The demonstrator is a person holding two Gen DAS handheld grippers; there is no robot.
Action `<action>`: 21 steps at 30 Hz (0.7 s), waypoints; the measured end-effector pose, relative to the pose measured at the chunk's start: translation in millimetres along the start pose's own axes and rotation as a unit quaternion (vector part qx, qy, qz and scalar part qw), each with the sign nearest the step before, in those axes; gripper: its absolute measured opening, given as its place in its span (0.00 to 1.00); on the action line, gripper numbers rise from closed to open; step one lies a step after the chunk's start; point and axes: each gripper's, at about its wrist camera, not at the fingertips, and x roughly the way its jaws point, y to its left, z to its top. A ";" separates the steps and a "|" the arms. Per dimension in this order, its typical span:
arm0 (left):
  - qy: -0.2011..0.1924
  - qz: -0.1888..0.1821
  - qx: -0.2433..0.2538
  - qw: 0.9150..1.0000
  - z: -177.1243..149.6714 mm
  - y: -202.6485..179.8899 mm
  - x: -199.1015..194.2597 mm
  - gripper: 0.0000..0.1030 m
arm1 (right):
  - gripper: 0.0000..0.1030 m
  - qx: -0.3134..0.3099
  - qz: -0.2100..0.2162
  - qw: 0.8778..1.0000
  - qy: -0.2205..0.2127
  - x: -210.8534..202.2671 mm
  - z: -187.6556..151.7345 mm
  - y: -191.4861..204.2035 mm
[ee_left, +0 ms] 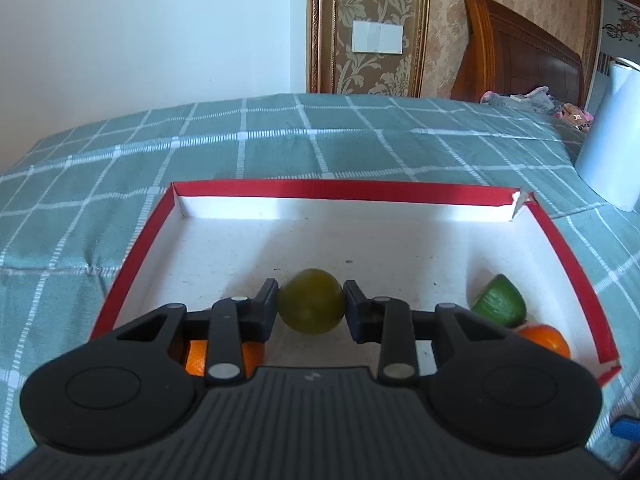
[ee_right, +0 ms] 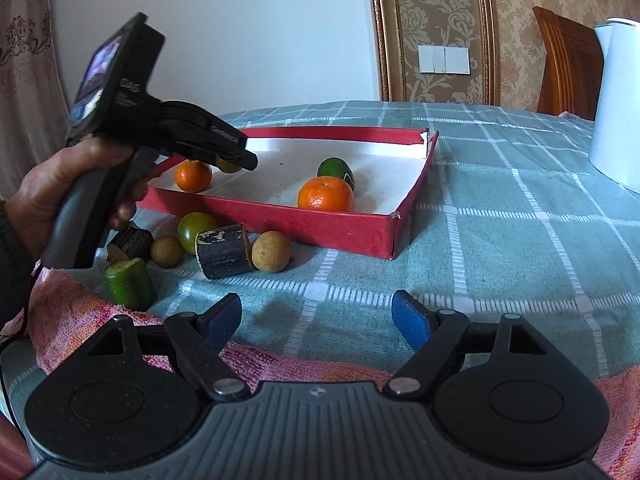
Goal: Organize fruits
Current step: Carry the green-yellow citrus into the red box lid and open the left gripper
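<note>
Left tongs [ee_left: 311, 304] clenched on an olive-green round fruit [ee_left: 311, 301], held over the white floor of the red-rimmed box [ee_left: 340, 189], near its 6 o'clock edge. From the right wrist view the left hand [ee_right: 60, 196] grips the handle, tool angled down into the box's left corner. Right tongs [ee_right: 316, 322] released, jaws wide, hovering above the checked cloth on the desk [ee_right: 500, 240] with a pink towel [ee_right: 80, 320] below. Left view: two oranges, one [ee_left: 546, 339] at 4 o'clock beside a green fruit [ee_left: 500, 304]. Only the right view shows the leftovers outside the box: green tomato [ee_right: 196, 230], two longans [ee_right: 271, 251], dark cane pieces [ee_right: 224, 250], green stalk piece [ee_right: 130, 284].
</note>
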 end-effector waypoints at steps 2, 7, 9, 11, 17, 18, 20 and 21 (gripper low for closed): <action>0.005 0.000 0.002 1.000 1.9 -0.7 1.7 0.31 | 0.80 0.000 0.000 1.000 0.000 0.0 0.0 0.0; 0.015 0.006 0.018 1.000 4.8 -9.7 7.5 0.31 | 0.80 0.000 0.000 1.000 0.000 -0.4 0.3 0.0; 0.019 0.009 0.022 1.000 5.6 -12.8 9.4 0.32 | 0.80 0.001 0.001 1.000 0.000 -0.4 0.2 0.2; 0.023 0.010 0.029 0.999 6.1 -16.2 10.5 0.42 | 0.80 0.001 0.001 1.000 0.000 -0.4 0.5 0.4; 0.005 0.016 0.017 1.000 5.2 -10.9 -4.0 0.65 | 0.80 0.002 0.002 1.000 0.000 -0.5 0.4 0.4; -0.001 0.016 0.013 1.000 5.4 -8.3 -9.2 0.65 | 0.80 0.002 0.002 1.000 0.000 -0.5 0.5 0.5; -0.014 0.015 0.004 1.000 4.3 -2.3 -20.9 0.66 | 0.80 0.002 0.001 1.000 0.000 -0.4 0.6 0.6; -0.019 0.016 0.000 1.000 3.4 1.0 -27.4 0.66 | 0.80 0.002 0.001 1.000 0.000 -0.6 0.4 0.2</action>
